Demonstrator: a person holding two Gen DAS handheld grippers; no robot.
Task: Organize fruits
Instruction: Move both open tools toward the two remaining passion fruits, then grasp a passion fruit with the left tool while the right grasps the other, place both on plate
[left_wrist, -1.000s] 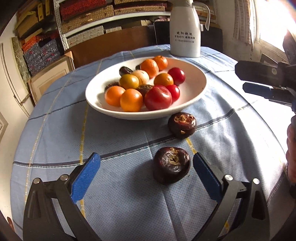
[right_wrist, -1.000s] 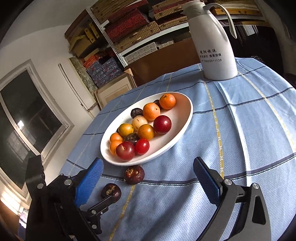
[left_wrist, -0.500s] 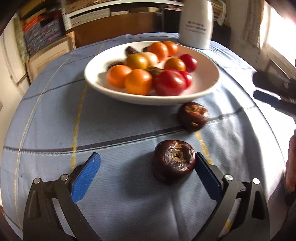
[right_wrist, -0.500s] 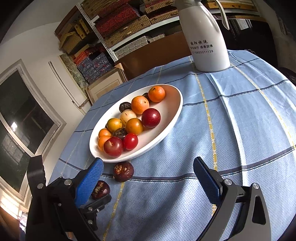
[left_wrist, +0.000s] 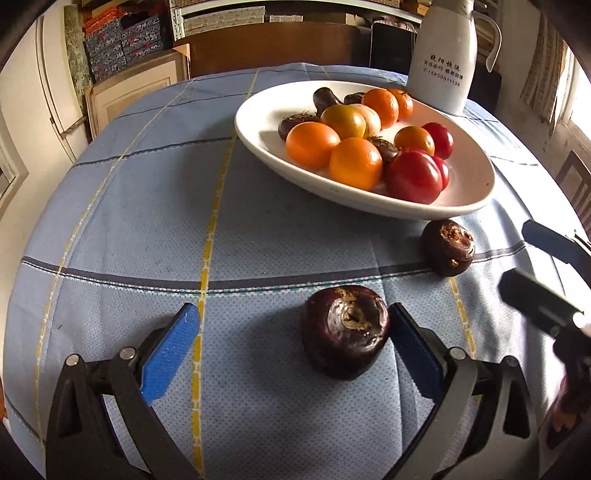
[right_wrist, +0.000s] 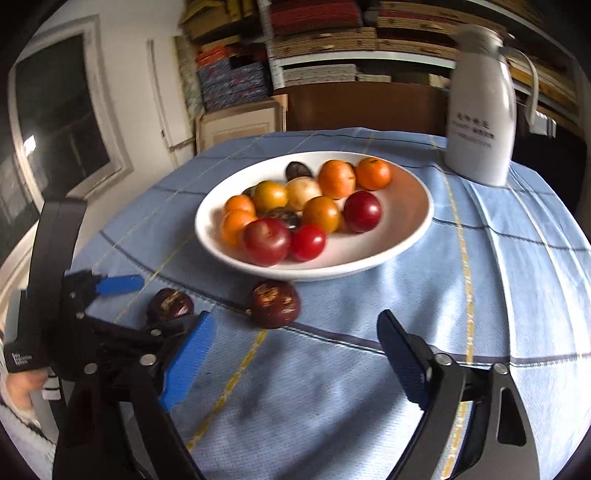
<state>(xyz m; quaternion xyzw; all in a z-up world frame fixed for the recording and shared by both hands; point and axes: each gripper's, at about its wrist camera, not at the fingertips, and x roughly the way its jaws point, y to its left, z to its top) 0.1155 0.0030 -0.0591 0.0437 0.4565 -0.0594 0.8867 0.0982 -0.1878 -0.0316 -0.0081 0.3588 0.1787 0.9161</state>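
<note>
A white bowl (left_wrist: 266, 147) on the blue checked cloth holds several oranges, red tomatoes and dark fruits. Two dark purple fruits lie on the cloth in front of it. The nearer one (left_wrist: 344, 331) sits between the fingers of my open left gripper (left_wrist: 291, 350), close against the right pad (left_wrist: 413, 354). The other dark fruit (left_wrist: 447, 247) lies by the bowl's rim. My right gripper (right_wrist: 295, 363) is open and empty, low over the cloth, with that second fruit (right_wrist: 275, 303) just ahead of it. The left gripper (right_wrist: 147, 306) also shows in the right wrist view, around the first fruit (right_wrist: 170, 302).
A white thermos jug (left_wrist: 445, 62) stands behind the bowl at the back right. The round table's edge curves off at left and right. Shelves of boxes (right_wrist: 332, 40) and a brown cabinet stand behind the table. The right gripper shows at the left wrist view's right edge (left_wrist: 546, 280).
My left gripper has swung left and come lower around the nearer dark fruit, which now lies against the right pad. My right gripper has dropped and turned toward the bowl and second fruit.
</note>
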